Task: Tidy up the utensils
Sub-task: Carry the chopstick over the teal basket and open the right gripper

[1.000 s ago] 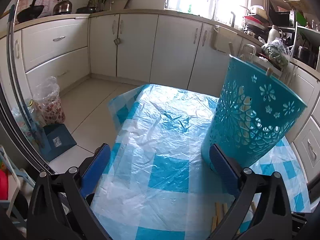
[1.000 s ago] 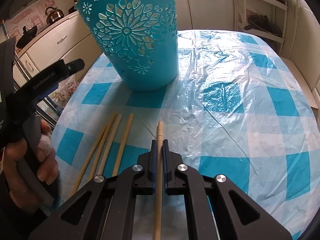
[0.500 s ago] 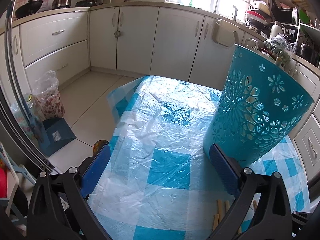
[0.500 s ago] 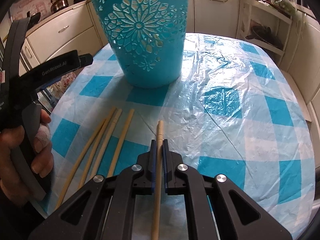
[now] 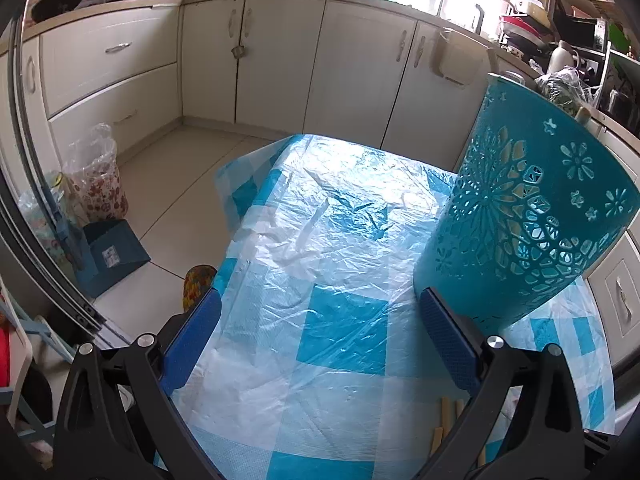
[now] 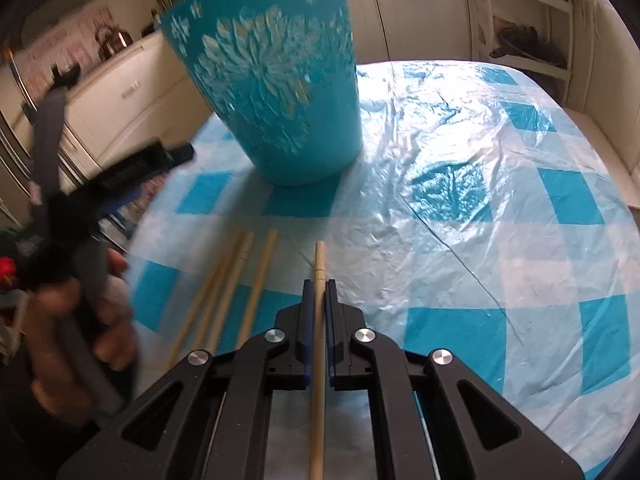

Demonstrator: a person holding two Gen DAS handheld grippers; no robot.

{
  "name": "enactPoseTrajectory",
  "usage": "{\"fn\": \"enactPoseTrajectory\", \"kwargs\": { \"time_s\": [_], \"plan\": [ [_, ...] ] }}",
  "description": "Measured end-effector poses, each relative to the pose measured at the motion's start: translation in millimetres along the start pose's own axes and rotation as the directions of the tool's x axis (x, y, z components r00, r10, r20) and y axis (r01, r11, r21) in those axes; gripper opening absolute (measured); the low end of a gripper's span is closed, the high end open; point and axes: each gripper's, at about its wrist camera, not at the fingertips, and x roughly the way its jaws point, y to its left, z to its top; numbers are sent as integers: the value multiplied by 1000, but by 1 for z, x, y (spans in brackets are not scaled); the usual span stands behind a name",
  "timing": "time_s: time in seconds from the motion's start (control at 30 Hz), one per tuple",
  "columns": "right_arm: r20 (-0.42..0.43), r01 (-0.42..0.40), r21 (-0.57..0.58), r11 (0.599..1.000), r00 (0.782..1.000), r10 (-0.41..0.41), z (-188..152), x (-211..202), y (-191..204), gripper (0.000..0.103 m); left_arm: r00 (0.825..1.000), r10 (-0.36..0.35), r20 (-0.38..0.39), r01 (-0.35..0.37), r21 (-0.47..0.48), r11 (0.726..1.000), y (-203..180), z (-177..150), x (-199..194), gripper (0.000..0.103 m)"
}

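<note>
The right hand-held gripper (image 6: 319, 294) is pinching 1 long pale wooden chopstick (image 6: 319, 264) between its blue pads, the stick running straight forward past the fingertips over the surface (image 6: 460, 248), which wears a blue-and-white checked cloth under clear plastic. Just left of it, 3 more pale wooden chopsticks (image 6: 236, 280) lie flat on the cloth, angled slightly left. Ahead stands a tall turquoise plastic basket with cut-out flower patterns (image 6: 276, 92), upright near the far-left edge. The left hand-held gripper (image 5: 320, 336) hovers spread wide and empty, its right pad just beside the basket's base (image 5: 516, 216).
</note>
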Motion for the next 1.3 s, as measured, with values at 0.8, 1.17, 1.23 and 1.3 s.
{"fn": "enactPoseTrajectory", "kwargs": {
  "time_s": [0.8,1.17,1.23,1.3],
  "plan": [
    [644,-95,-146,985,746,167,180,-148,57,6,1000,-1,-22,0,-24,1000,1,0,6,95],
    [591,146,-112,983,805,-52,185,-35,52,7,999,-12,-33,11,-31,999,1,-1,8,95],
    [576,148,-108,983,816,-59,175,-35,50,15,999,-14,-36,13,-35,999,2,-1,9,95],
    [580,140,-105,985,813,-54,162,-47,50,26,999,-16,-41,14,-40,999,3,0,10,95]
  ]
}}
